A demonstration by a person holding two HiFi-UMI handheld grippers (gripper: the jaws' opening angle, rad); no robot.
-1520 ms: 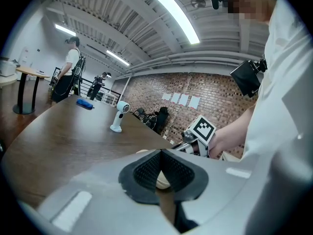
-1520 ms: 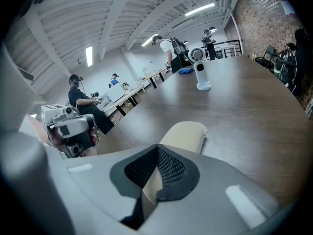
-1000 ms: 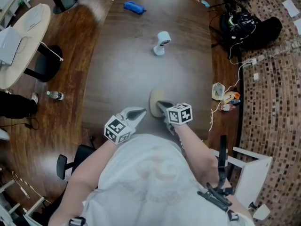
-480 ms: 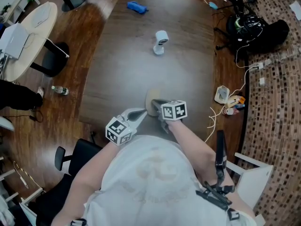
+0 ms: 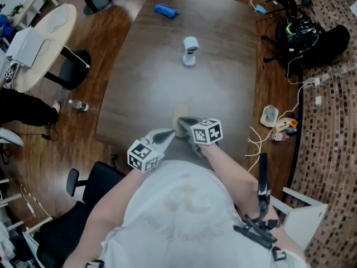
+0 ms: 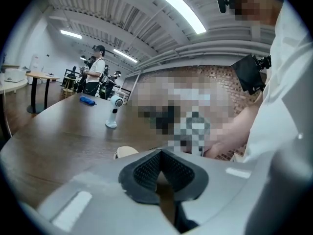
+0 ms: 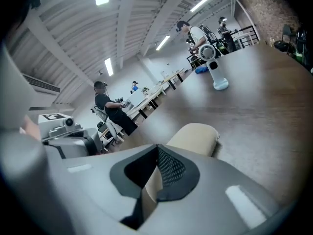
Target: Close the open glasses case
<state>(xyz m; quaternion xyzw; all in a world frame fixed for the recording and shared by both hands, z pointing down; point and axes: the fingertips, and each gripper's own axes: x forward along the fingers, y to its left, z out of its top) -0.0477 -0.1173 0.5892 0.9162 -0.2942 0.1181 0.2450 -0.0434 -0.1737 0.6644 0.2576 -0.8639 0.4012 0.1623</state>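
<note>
Head view: glasses case [image 5: 181, 115] beside left gripper [image 5: 171, 132], right gripper [image 5: 180, 120]; jaws together.

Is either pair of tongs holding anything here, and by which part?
Nothing is held. The left tongs and right tongs are both shut and empty; the glasses case lies just beyond the right tongs' tips.

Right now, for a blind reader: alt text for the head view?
From above: the left gripper and right gripper, both shut, point at a beige glasses case at the near edge of a dark table. A white device and blue object lie beyond.
</note>
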